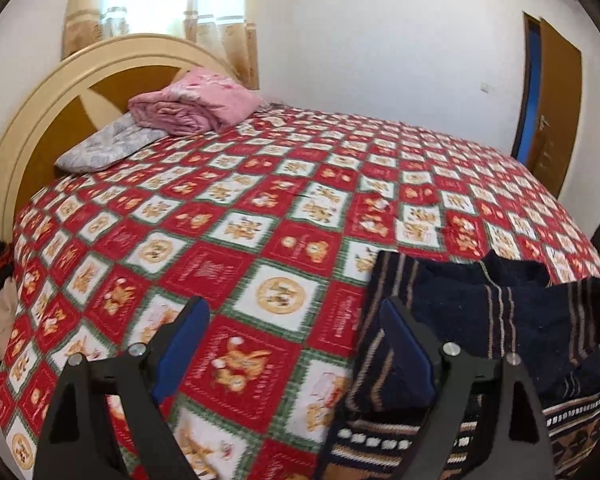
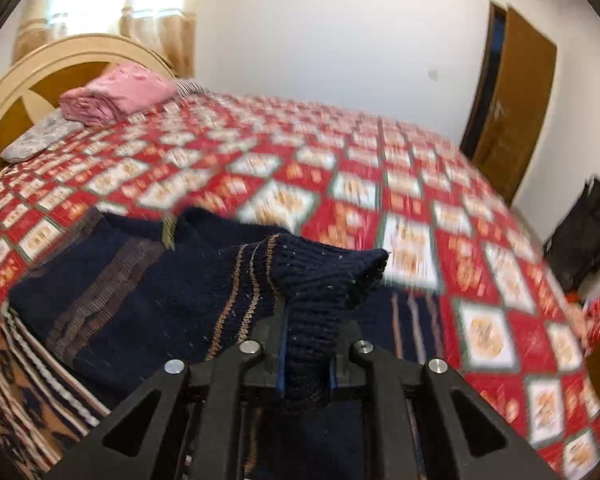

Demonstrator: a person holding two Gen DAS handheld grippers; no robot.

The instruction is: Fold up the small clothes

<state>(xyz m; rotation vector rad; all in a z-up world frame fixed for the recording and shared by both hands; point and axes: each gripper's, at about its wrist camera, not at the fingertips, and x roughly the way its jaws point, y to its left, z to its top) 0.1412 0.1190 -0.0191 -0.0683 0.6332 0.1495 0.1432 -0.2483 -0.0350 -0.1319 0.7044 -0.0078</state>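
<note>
I was working both hand-held grippers over a bed covered with a quilt (image 1: 284, 216) of red and white squares printed with small orange figures.

In the left wrist view, my left gripper (image 1: 296, 344) stood wide, its two blue-padded fingers (image 1: 184, 344) spread far apart with nothing between them but bare quilt. The right-hand finger of that pair sat just over the near edge of a dark navy knitted sweater (image 1: 480, 312) with thin tan stripes and a patterned brown and white hem. The sweater lay on the near right part of the bed in that view, partly bunched.

In the right wrist view, my right gripper (image 2: 306, 360) was nearly closed and pinched a ribbed navy cuff or sleeve end of the sweater (image 2: 148, 300). The knit rose from between the pads and stuck up and to the right, lifted off the quilt (image 2: 420, 208). The rest of the garment spread to the left and below, flat on the bed. That view was blurred.

Far back at the cream and brown headboard (image 1: 72, 92), a folded pink blanket (image 1: 196, 104) rested on a grey patterned pillow (image 1: 104, 144). A brown door (image 1: 556, 100) stood ajar in the white wall at right.
</note>
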